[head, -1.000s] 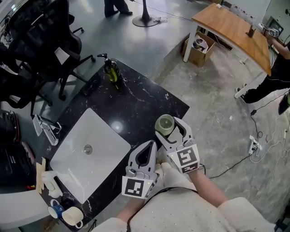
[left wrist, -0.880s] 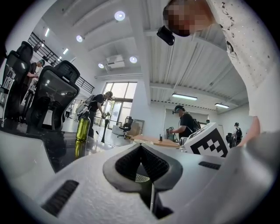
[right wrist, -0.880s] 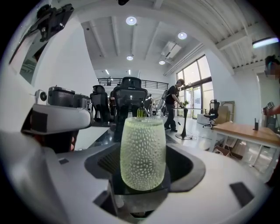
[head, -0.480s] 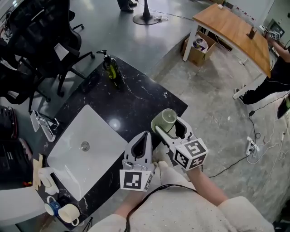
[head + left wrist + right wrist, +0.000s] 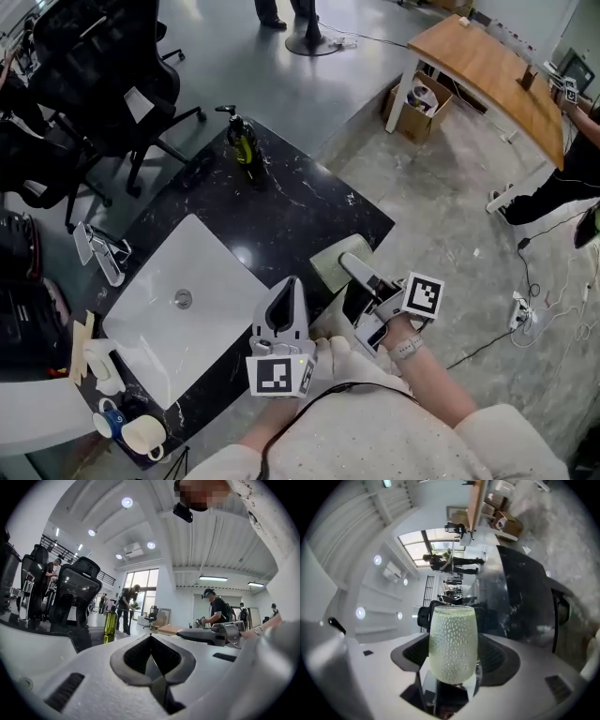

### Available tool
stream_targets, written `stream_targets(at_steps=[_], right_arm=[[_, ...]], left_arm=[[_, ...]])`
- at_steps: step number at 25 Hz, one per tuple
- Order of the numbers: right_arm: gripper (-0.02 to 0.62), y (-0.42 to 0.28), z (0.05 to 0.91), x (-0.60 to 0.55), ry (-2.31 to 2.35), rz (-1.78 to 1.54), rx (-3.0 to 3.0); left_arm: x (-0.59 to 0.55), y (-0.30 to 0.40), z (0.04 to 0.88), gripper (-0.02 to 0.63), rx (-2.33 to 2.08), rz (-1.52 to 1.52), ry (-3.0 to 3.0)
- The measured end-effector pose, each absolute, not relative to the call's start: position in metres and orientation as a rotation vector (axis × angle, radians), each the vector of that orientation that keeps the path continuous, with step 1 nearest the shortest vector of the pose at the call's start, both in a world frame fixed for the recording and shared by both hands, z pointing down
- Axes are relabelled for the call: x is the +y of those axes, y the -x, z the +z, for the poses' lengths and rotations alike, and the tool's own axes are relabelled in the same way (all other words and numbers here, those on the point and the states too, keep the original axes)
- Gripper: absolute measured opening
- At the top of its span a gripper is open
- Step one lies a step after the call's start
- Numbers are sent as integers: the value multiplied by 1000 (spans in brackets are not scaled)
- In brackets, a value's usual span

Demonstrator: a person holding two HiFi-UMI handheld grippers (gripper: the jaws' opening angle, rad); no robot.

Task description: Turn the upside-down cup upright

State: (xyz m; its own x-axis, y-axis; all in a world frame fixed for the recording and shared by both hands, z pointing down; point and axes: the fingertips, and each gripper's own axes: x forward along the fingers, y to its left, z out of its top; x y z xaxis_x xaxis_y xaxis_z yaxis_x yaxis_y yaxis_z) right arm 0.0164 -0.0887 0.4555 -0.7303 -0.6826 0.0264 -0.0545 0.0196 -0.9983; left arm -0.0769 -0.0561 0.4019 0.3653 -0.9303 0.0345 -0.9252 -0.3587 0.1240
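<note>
clamping the cup wide-jawed, the right gripper holds it sideways, long axis level, over the counter's near right edge; left gripper closed, empty, beside.

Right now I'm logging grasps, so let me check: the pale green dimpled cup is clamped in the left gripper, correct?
No: the pale green dimpled cup is clamped in the right gripper, as the right gripper view shows. The left gripper is shut on nothing.
</note>
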Motion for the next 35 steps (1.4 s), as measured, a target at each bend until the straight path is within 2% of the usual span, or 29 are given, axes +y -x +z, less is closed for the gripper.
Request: stream_targets(at_steps=[6,17,35], right_arm=[[321,4,459,-77,331,-1942,1330],[321,15,445,-72,-211,-1978,670],[322,14,470,-74,-338,-1962,434]], left_arm=[[-57,84,394,2,-1720,-92,-2487],[-49,94,393,2,-1765,-20,-2473],[-50,89,396,2,-1769,111,-2515]])
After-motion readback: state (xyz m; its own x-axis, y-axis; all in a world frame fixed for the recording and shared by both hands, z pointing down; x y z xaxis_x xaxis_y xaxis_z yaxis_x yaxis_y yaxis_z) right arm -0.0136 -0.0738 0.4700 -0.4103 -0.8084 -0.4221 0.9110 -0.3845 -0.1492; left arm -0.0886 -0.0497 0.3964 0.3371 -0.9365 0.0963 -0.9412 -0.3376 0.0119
